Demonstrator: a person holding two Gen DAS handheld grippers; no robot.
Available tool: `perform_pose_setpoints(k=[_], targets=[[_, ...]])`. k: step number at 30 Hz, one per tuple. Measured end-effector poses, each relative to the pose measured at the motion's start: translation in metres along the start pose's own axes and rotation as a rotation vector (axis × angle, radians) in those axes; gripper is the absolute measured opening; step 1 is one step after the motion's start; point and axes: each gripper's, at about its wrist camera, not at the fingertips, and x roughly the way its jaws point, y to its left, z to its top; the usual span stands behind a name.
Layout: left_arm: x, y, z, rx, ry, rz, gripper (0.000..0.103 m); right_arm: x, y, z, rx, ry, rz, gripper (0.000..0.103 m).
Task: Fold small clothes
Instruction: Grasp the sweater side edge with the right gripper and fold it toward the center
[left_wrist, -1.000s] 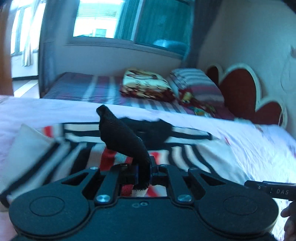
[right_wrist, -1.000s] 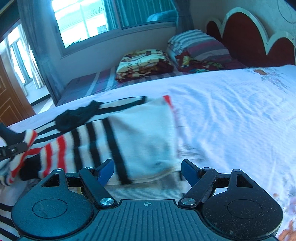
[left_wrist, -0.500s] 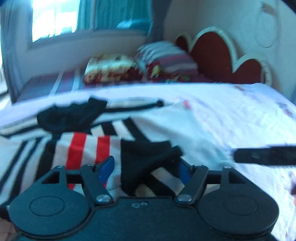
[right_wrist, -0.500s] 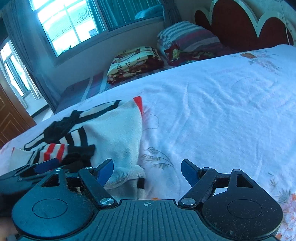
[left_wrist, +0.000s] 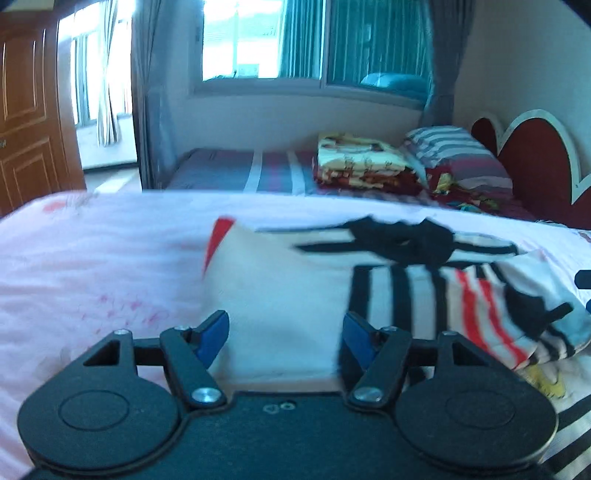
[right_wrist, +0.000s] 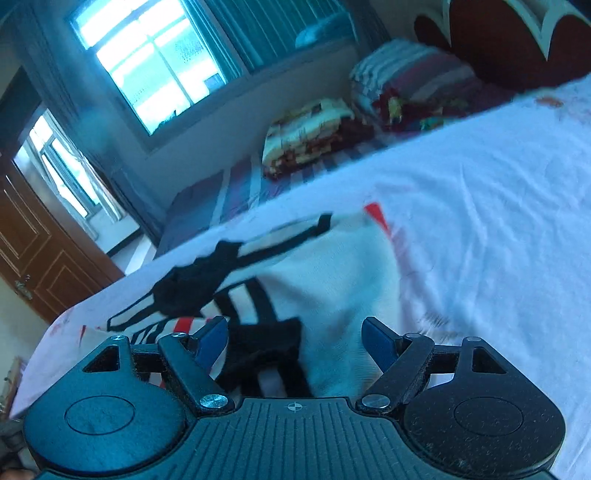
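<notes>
Left wrist view: striped garment (left_wrist: 369, 291) spread on the pink-white bed sheet (left_wrist: 92, 266), partly folded by the look of it, with a sleeve end (left_wrist: 532, 314) doubled back over the body at the right and the black collar (left_wrist: 402, 240) toward the far edge. Left gripper (left_wrist: 282, 332) low over the plain white part, jaws apart and closing a little, white cloth in the gap but no pad pressing on it, nothing held. Picture blurred, so seams and hem hard to tell. Dark tip of the other tool just at the right edge. Judged early to midway: one sleeve in, body folds left to do

Right wrist view: same garment (right_wrist: 332, 280) from the other side, tilted. Right gripper (right_wrist: 295, 338) wide and empty, over the black cuff (right_wrist: 266, 343) and stripes. Shown here only: the bare sheet (right_wrist: 480, 221) beyond the white side, free for the next fold. Shown only in the left view: the folded-in sleeve with its red stripes
</notes>
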Motion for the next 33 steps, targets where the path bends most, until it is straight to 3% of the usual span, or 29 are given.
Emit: perform_pose_setpoints(k=[1,2,4,5,7,10,12,13,14,16,19,20,22,24,27,33], targets=[[0.002,0.003,-0.002,-0.005,0.008,-0.008,0.065,0.001,0.003,-0.001,0.007,0.006,-0.030,0.079],[0.005,0.004,-0.005,-0.004,0.020,-0.013,0.064,-0.004,0.008,-0.003,-0.016,-0.037,-0.075,0.070],[0.008,0.005,-0.009,0.003,0.033,-0.016,0.064,-0.024,0.024,-0.009,-0.129,-0.186,-0.228,0.069],[0.005,0.006,-0.013,0.009,0.029,-0.018,0.064,-0.029,0.023,-0.008,-0.104,-0.203,-0.200,0.069],[-0.001,0.009,-0.016,0.008,0.011,-0.032,0.064,-0.020,0.011,-0.005,0.034,-0.091,-0.070,0.069],[0.002,0.012,-0.015,0.005,0.015,-0.049,0.064,0.011,0.007,-0.012,0.095,0.040,-0.015,0.069],[0.006,0.012,-0.015,0.015,0.023,-0.053,0.064,0.024,0.004,-0.018,0.133,0.054,0.006,0.066],[0.006,0.013,-0.015,0.023,0.028,-0.056,0.064,0.027,0.005,-0.020,0.125,0.044,0.000,0.029],[0.006,0.013,-0.015,0.033,0.031,-0.062,0.064,0.030,0.006,-0.020,0.105,0.044,-0.003,0.004],[0.005,0.013,-0.014,0.048,0.020,-0.086,0.064,0.027,0.010,-0.023,0.065,0.022,-0.005,0.004],[0.007,0.013,-0.018,0.081,0.023,-0.119,0.065,0.003,0.019,-0.028,-0.051,-0.101,-0.022,0.004],[0.013,0.011,-0.021,0.096,0.053,-0.110,0.067,0.004,0.020,-0.033,-0.081,-0.100,-0.056,0.004],[0.018,0.010,-0.026,0.106,0.047,-0.105,0.068,0.025,0.015,-0.043,-0.112,0.014,-0.116,0.004],[0.018,0.011,-0.021,0.106,0.058,-0.112,0.068,0.022,0.019,-0.041,-0.148,-0.008,-0.125,0.004],[0.007,0.019,-0.006,0.068,0.011,-0.138,0.067,0.001,0.024,-0.030,-0.133,-0.130,-0.144,0.004],[0.044,0.011,0.042,0.114,-0.006,-0.171,0.067,0.032,0.049,-0.016,-0.231,-0.100,-0.131,0.004]])
